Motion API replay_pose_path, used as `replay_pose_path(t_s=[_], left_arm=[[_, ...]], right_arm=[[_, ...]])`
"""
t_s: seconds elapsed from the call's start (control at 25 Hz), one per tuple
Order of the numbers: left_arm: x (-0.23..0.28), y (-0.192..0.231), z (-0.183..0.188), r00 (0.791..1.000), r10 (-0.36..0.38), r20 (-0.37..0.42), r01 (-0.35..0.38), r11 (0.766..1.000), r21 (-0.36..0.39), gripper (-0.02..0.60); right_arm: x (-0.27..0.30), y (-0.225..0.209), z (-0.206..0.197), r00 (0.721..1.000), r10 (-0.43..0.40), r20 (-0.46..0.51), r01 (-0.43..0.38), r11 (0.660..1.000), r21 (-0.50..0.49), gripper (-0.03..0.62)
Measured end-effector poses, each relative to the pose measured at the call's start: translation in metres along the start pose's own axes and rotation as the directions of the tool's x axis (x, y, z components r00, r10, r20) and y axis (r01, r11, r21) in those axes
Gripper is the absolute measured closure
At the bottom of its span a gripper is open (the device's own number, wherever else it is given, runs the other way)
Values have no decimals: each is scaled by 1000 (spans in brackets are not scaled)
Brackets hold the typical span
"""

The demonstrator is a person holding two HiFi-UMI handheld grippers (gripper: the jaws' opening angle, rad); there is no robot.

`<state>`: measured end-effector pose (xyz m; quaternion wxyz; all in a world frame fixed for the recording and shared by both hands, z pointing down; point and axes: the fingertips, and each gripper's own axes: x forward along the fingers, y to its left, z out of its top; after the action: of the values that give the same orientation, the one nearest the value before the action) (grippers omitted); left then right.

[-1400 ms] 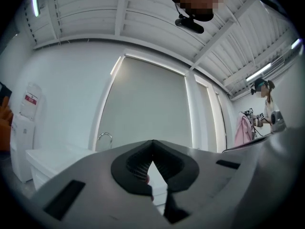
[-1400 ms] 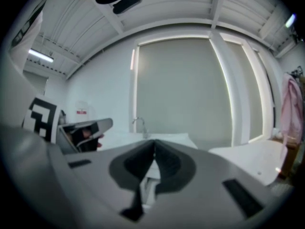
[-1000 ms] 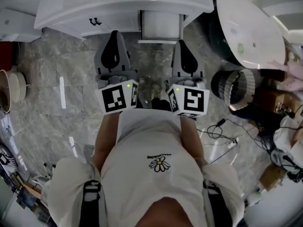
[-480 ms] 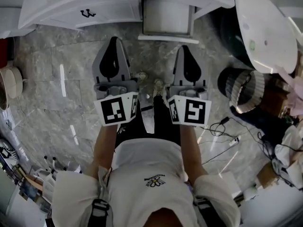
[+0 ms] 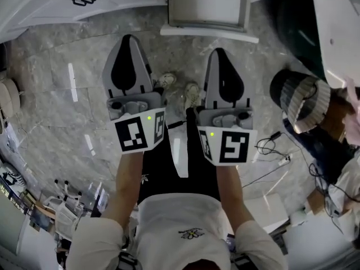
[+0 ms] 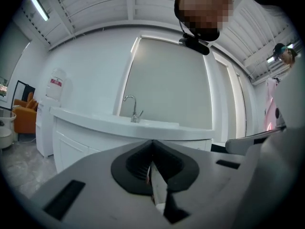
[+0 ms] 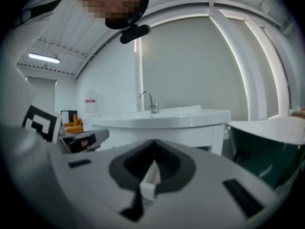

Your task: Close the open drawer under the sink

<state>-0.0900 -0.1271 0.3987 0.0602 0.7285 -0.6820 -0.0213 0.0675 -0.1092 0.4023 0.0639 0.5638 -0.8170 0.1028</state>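
- Open drawer [image 5: 208, 31]: top centre of head view, sticking out of the white sink cabinet [image 5: 45, 7], ahead of both claws, untouched.
- Left claw [image 5: 128, 40] and right claw [image 5: 221, 53]: jaws pressed together, nothing held.
- Versus a second ago: both claws lower, cabinet closer to the top edge.
- Red label on water dispenser [image 6: 55, 84]: unreadable.
- Grey marble floor [image 5: 50, 111]; cables [image 5: 267, 147] at right.

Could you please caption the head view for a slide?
Left gripper and right gripper, both shut, side by side facing the open drawer.
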Motion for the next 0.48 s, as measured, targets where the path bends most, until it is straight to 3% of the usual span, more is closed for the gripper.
replay_pose_path(t_s=[0.16, 0.48], left_arm=[[-1, 5, -34, 1000, 9, 0, -8, 1000, 15, 561], [-7, -6, -95, 998, -23, -62, 24, 1000, 15, 562]], right_arm=[[9, -1, -44, 999, -20, -34, 21, 999, 38, 565], [19, 2, -114, 995, 1, -104, 1, 1000, 19, 565]])
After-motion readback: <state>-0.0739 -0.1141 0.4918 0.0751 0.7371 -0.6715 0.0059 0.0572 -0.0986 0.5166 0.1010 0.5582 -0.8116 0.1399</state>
